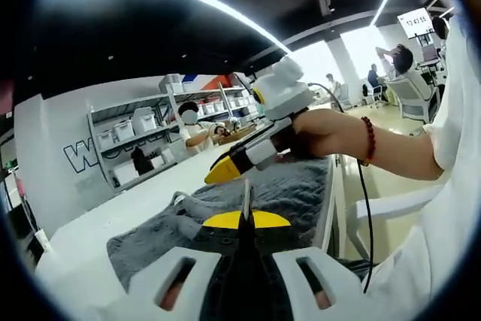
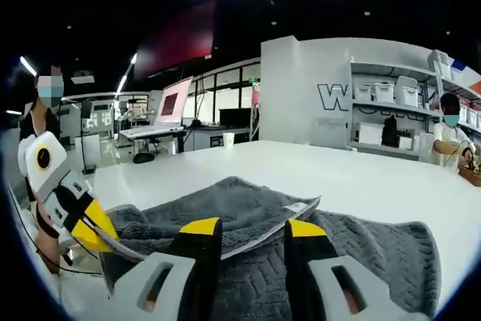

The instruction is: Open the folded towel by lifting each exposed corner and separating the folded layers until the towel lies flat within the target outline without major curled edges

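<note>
Jaws on my left gripper (image 1: 246, 219) are pressed together on a thin edge of the towel (image 1: 285, 189), pinching it just ahead of the yellow tips. My right gripper (image 2: 248, 232) has its jaws spread, hovering over the towel's raised fold where a white label (image 2: 289, 216) shows. Below lies a white table (image 2: 361, 178), with shelves of bins (image 2: 398, 95) and seated people beyond. Towel is dark grey, ribbed in a zigzag weave, partly folded and rumpled.
</note>
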Demonstrator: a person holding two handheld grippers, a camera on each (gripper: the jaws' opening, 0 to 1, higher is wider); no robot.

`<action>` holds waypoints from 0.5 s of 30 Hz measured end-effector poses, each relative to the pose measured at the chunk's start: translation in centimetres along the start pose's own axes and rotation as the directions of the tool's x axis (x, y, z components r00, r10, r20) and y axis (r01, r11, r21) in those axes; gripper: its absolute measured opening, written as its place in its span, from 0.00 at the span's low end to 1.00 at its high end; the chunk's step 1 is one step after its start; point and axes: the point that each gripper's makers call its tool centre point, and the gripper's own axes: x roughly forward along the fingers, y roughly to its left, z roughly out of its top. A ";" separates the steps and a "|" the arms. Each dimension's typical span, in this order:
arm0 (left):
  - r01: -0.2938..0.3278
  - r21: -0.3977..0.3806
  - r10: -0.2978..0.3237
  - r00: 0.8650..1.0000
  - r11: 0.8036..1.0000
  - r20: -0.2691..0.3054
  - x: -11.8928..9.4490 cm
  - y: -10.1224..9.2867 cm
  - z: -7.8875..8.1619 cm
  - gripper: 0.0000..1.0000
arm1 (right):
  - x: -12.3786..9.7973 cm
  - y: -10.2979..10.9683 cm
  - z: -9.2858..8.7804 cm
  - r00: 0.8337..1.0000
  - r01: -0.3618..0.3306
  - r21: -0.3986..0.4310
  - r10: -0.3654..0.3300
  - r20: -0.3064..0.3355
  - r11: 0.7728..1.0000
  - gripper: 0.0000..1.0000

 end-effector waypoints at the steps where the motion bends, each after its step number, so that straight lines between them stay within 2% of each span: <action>1: 0.001 -0.003 -0.001 1.000 1.000 0.002 0.0 0.0 0.0 0.02 | 0.2 -0.1 0.0 1.000 0.002 -0.014 -0.002 -0.011 1.000 0.28; 9: 0.006 -0.015 -0.006 1.000 1.000 0.002 0.3 0.3 -0.4 0.02 | 1.5 -0.8 0.1 0.999 0.016 -0.007 -0.017 -0.034 1.000 0.28; 15: 0.004 -0.021 -0.004 1.000 1.000 0.006 0.3 0.6 -0.5 0.02 | 2.0 -0.6 -0.4 0.998 0.000 -0.016 -0.001 -0.064 1.000 0.28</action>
